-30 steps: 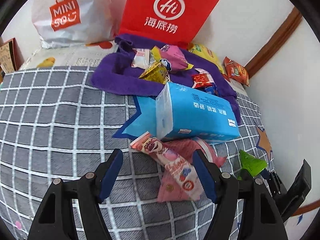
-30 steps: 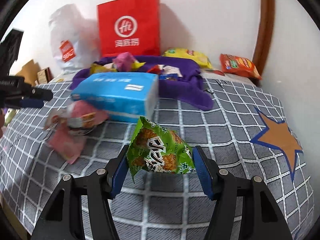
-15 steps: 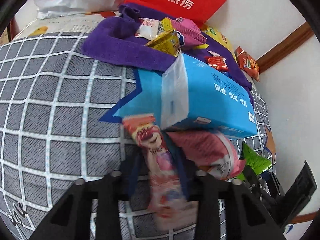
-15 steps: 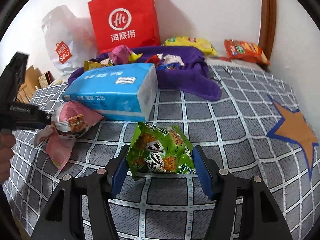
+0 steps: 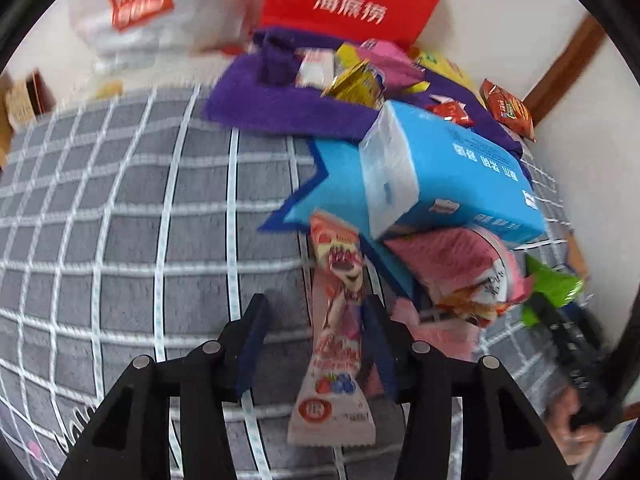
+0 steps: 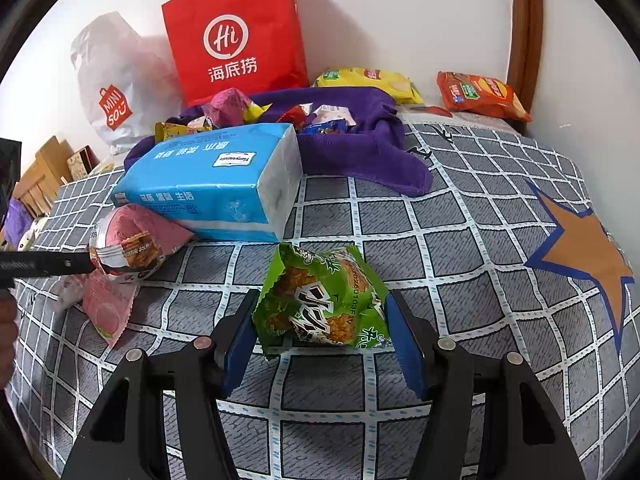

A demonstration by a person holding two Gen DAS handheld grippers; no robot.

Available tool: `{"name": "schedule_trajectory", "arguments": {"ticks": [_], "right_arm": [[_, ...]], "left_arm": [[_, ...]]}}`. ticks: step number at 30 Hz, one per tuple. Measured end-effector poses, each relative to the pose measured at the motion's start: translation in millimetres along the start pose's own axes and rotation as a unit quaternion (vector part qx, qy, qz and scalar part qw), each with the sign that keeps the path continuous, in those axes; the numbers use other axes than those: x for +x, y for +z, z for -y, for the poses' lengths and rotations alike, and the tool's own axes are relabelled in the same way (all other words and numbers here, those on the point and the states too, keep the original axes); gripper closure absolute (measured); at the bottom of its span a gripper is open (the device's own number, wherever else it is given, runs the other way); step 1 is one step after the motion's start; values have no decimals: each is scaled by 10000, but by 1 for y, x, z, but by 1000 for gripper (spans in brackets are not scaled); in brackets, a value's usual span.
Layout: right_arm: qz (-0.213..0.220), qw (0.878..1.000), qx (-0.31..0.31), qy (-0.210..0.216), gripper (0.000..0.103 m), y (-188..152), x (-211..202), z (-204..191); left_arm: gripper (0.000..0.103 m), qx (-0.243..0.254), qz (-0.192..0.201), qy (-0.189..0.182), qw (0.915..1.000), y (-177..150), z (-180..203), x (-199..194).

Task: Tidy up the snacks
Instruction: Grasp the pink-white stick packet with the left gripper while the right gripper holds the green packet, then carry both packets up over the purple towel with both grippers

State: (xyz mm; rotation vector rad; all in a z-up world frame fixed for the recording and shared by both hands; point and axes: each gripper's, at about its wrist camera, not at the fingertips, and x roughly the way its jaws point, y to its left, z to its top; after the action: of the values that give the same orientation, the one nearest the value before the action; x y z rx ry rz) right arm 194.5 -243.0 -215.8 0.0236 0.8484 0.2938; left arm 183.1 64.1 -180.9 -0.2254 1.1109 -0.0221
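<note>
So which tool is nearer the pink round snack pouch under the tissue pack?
Left. The left tool, open astride a long pink wrapper, sits just beside the pink pouch. The right tool, shut on the green packet, is farther off.

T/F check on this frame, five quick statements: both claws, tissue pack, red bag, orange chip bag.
1. The right claw grips the green snack bag. True.
2. The left claw is clamped on the pink snack stick. False: its jaws have just been opening; the stick lies between them with a gap on one side.
3. The blue tissue pack lies partly on a pink bag. True.
4. The red bag lies flat. False: it stands against the wall.
5. The orange chip bag sits on the purple cloth. False: it lies apart, by the wall.
</note>
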Motion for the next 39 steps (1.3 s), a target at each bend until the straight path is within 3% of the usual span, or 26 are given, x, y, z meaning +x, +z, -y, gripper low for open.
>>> {"name": "schedule_trajectory", "arguments": {"ticks": [2,4,5,10,18,30,39], "right_arm": [[-36,10000,41,43,41,0,1,2],[-60,10000,47,45,41,-1,3,2],[-71,10000,43,40,41,-1,3,2],[-113,9999,56,2,40,-1,5,2],[-318,9981,-287,-450,38,-1,14,-11],[-316,9987,-219,-341,37,-2,13,-6],[-183,9996,-154,-119,39,-4,4,-6]], "left_arm": [[61,66,163,200,9996,0,3,1],[81,150,246,193,9994,-1,4,1],[82,152,277,135,9994,-1,3,0],[81,475,564,393,9965,-6,3,-1],[80,270,1031,140,9942,-16,-5,-1],[79,28,1060,-233,9941,-16,-14,0],[88,-83,979,-370,9945,-16,-19,-16]]}}
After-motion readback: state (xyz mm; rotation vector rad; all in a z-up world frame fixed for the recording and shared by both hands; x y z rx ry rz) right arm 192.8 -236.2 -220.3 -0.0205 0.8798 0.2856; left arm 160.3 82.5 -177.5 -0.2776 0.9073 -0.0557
